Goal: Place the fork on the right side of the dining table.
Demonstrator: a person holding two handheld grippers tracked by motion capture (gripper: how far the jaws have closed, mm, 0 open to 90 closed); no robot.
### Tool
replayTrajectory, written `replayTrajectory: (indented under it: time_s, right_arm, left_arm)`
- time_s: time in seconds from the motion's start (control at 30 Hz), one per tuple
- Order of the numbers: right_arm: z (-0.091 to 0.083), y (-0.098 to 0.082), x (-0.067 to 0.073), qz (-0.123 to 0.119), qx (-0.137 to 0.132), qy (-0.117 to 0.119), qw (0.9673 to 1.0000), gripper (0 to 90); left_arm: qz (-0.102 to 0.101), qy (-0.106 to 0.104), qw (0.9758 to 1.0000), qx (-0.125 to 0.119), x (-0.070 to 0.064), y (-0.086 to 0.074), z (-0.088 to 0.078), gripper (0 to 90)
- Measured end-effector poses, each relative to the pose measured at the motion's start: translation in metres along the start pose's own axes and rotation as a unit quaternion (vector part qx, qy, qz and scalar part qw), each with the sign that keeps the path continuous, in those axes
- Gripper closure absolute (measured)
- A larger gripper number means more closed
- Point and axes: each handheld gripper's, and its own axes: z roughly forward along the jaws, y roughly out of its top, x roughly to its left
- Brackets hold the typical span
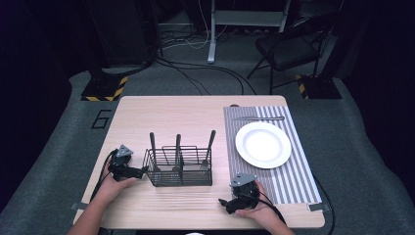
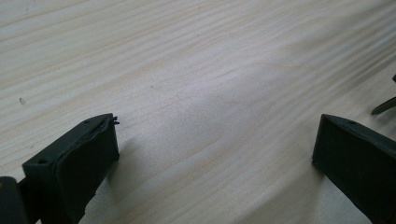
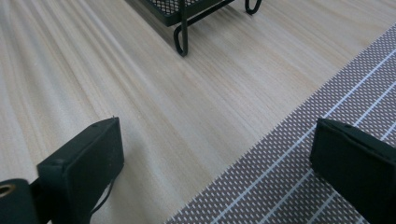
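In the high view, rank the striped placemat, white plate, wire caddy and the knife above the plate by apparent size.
1. striped placemat
2. wire caddy and white plate: similar in area, too close to rank
3. knife, a thin sliver

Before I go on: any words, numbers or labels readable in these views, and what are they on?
"6": a dark outlined numeral on the grey floor, just off the table's far left corner.
Yellow-and-black hazard stripes on the stand bases carry no text.
Nothing to read on the plate, placemat, wire caddy or either gripper.

Utensil heads (image 1: 177, 166) hidden inside caddy (image 1: 179, 172)
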Motion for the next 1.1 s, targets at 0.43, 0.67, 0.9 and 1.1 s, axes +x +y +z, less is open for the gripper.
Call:
replayTrajectory:
  time_s: [0.43,0.67,0.9,1.1]
  right_arm:
    - [-0.006,0.0,-0.002,0.01,-0.005,-0.012,0.9999,20.5]
    - [-0.016,0.008,0.003,0.017,-0.01,0.001,0.9998,31.2]
    - [-0.029,0.019,0.007,0.02,-0.036,0.006,0.9991,38.7]
    - [-0.037,0.03,0.009,0.014,-0.03,0.016,0.9993,41.1]
  left_arm:
    - [-0.001,0.0,1.0,0.0,0.0,0.0,0.0,0.0]
    - [0.0,0.0,1.0,0.0,0.0,0.0,0.0,0.0]
    - [-0.001,0.0,1.0,0.0,0.0,0.0,0.0,0.0]
    - [-0.003,0.0,1.0,-0.001,0.0,0.0,0.0,0.1]
